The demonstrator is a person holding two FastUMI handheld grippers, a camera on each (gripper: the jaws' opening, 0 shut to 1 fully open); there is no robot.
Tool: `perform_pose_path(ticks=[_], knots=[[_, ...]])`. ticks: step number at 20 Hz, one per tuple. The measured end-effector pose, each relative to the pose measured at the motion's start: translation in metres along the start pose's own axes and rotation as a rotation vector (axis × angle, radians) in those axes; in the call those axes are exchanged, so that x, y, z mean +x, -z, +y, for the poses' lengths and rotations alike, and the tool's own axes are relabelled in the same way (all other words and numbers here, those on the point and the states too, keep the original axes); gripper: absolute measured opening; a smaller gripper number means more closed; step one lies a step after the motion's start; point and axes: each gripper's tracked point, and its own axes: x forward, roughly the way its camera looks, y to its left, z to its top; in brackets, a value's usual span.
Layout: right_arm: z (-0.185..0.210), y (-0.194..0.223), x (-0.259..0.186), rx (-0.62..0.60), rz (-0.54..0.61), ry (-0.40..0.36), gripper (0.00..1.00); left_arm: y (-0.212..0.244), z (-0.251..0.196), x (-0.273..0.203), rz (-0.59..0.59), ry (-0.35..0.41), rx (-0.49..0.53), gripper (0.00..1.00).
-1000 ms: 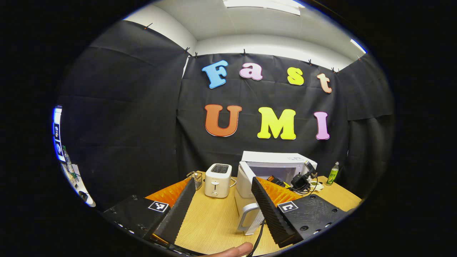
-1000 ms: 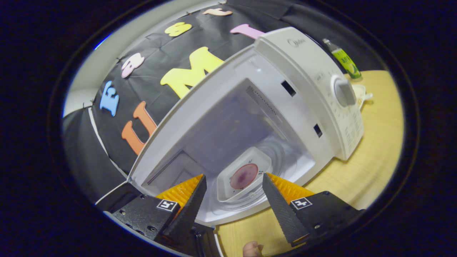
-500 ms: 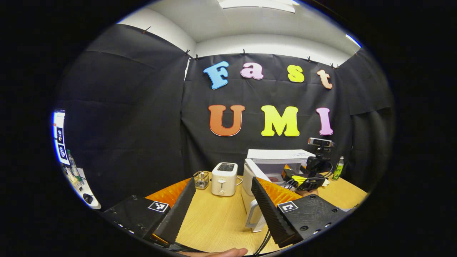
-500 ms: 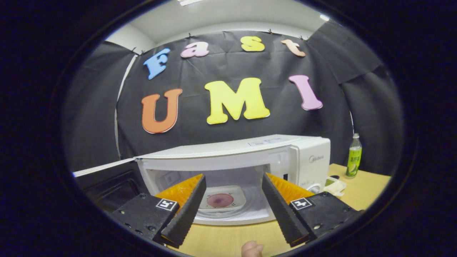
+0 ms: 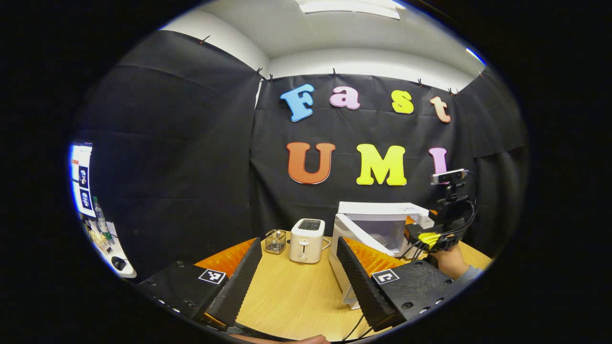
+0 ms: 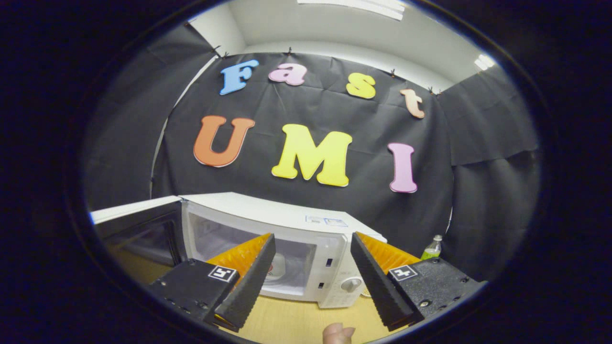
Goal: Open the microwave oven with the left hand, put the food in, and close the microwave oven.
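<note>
A white boxy microwave oven (image 6: 267, 239), a cream toaster (image 5: 306, 234) and a light wood-grain table (image 5: 287, 296) are seen low in frame; a green bottle (image 6: 432, 248) at lower right.

Black cloth (image 5: 191, 157) hangs on the walls of the booth, fixed at its top edge with small clips (image 5: 333, 72). Above the cloth there is a white wall band (image 5: 363, 59) and a white ceiling (image 6: 334, 28) with bright light panels (image 5: 349, 5). The table (image 5: 291, 296) has a light wooden top. At the far left, past the edge of the cloth, a lit screen (image 5: 80, 179) is seen beside a white desk (image 5: 112, 253) with small things on it, too small to tell.
</note>
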Motion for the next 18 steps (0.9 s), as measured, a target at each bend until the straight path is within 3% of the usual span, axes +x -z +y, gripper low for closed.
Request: perform_pose_path(ticks=[2, 3, 4, 5, 9, 13, 14, 15, 16, 17, 18], knots=[[0.018, 0.017, 0.004, -0.008, 0.031, -0.038, 0.95, -0.007, 0.000, -0.011, -0.023, 0.006, -0.010, 0.95], [0.023, 0.021, 0.004, -0.020, 0.036, -0.043, 1.00, -0.013, 0.002, -0.014, -0.039, 0.003, -0.010, 0.83], [0.024, 0.027, 0.006, -0.045, 0.040, -0.040, 1.00, -0.016, 0.005, -0.016, -0.051, -0.005, -0.010, 0.82], [0.024, 0.035, 0.007, -0.070, 0.046, -0.037, 1.00, -0.018, 0.007, -0.019, -0.056, -0.010, -0.014, 0.94], [0.021, 0.045, 0.000, -0.016, 0.063, -0.058, 1.00, -0.014, 0.009, -0.015, -0.057, 0.005, -0.026, 0.92], [-0.005, 0.016, -0.033, 0.010, 0.015, -0.063, 1.00, 0.000, 0.013, 0.002, -0.029, 0.020, -0.009, 0.89], [-0.014, 0.007, -0.043, 0.025, 0.005, -0.069, 1.00, 0.005, 0.013, 0.005, -0.022, 0.022, 0.002, 0.72], [-0.022, 0.000, -0.057, 0.037, -0.003, -0.075, 1.00, 0.005, 0.017, 0.010, -0.023, 0.022, 0.019, 0.77], [-0.034, -0.009, -0.070, 0.045, -0.011, -0.071, 1.00, 0.008, 0.020, 0.013, -0.020, 0.014, 0.033, 0.54], [-0.045, -0.020, -0.083, 0.050, -0.029, -0.073, 1.00, 0.011, 0.022, 0.019, -0.017, 0.007, 0.049, 0.57], [-0.056, -0.029, -0.097, 0.047, -0.038, -0.071, 1.00, 0.011, 0.024, 0.022, -0.024, -0.001, 0.067, 0.32]])
